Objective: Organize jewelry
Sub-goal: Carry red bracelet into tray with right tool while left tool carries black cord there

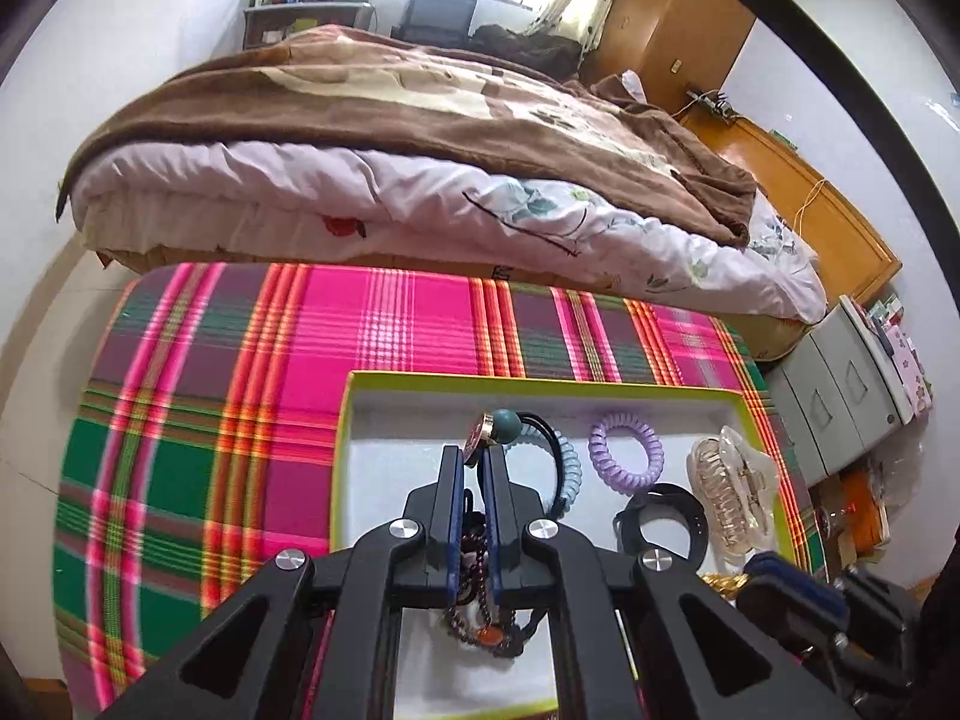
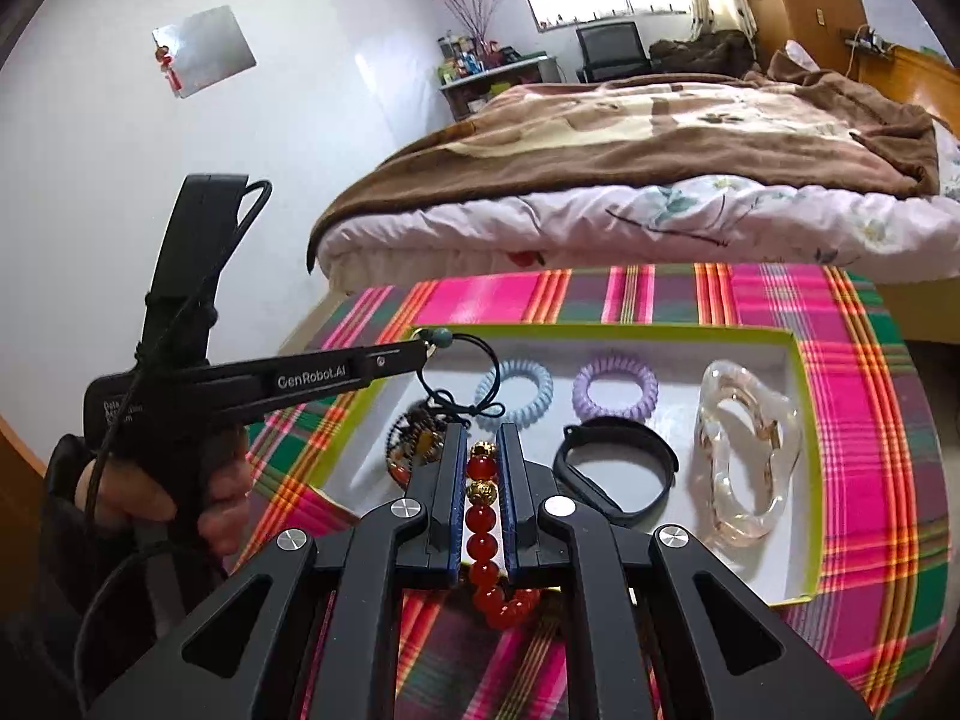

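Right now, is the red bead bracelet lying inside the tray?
No, the right gripper is shut on the red bead bracelet, holding it over the tray edge.

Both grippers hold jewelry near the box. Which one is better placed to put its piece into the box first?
Probably the left. The left gripper holds its black cord already above the box. The right gripper grips the red beads back at the near edge, partly above the cloth.

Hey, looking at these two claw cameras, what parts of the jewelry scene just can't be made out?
- Left wrist view: dark beaded bracelet in the tray, mostly hidden by the left claw.
- Left wrist view: right claw, cut off at the corner.
- Right wrist view: red bead bracelet, lower loop hidden behind the right claw.
- Right wrist view: pendant on the black cord, too small.
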A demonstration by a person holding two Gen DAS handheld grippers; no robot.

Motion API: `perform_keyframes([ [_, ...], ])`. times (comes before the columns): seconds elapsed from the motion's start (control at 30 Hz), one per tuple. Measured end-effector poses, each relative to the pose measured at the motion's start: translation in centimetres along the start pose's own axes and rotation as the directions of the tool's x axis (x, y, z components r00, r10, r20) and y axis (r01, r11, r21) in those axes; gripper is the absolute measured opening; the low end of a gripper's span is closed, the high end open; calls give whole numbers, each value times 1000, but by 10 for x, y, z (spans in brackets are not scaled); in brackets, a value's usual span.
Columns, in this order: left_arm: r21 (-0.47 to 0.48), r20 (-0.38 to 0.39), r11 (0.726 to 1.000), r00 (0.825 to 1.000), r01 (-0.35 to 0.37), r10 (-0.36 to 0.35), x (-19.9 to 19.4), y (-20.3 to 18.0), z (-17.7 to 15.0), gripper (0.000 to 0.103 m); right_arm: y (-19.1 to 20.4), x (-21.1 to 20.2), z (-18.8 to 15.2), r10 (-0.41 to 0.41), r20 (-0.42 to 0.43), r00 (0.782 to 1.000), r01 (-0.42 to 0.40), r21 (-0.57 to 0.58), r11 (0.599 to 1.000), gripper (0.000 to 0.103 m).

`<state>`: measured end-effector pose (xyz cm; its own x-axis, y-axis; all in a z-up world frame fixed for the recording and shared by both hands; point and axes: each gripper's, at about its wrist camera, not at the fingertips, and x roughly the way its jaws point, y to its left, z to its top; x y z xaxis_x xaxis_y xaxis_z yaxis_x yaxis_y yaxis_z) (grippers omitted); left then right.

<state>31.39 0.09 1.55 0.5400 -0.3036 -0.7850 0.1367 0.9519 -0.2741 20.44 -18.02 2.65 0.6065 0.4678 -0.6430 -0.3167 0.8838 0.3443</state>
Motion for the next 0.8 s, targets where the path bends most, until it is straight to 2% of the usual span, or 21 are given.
perform_keyframes([
  [0.3,42,-55,999,998,0,2,29,-16,-3,6,-5,19,-4,-8,-50,999,7,-22,1000,10],
  [0.63,56,-87,998,996,-15,20,41,-20,-7,10,-5,41,-17,-17,-129,992,13,-39,999,10],
  [0.77,60,-91,998,996,-15,20,41,-21,-8,19,-6,45,-19,-15,-147,989,11,-31,999,10],
  [0.8,61,-95,998,995,-13,19,41,-21,-9,24,-6,46,-19,-17,-153,988,13,-28,1000,10],
])
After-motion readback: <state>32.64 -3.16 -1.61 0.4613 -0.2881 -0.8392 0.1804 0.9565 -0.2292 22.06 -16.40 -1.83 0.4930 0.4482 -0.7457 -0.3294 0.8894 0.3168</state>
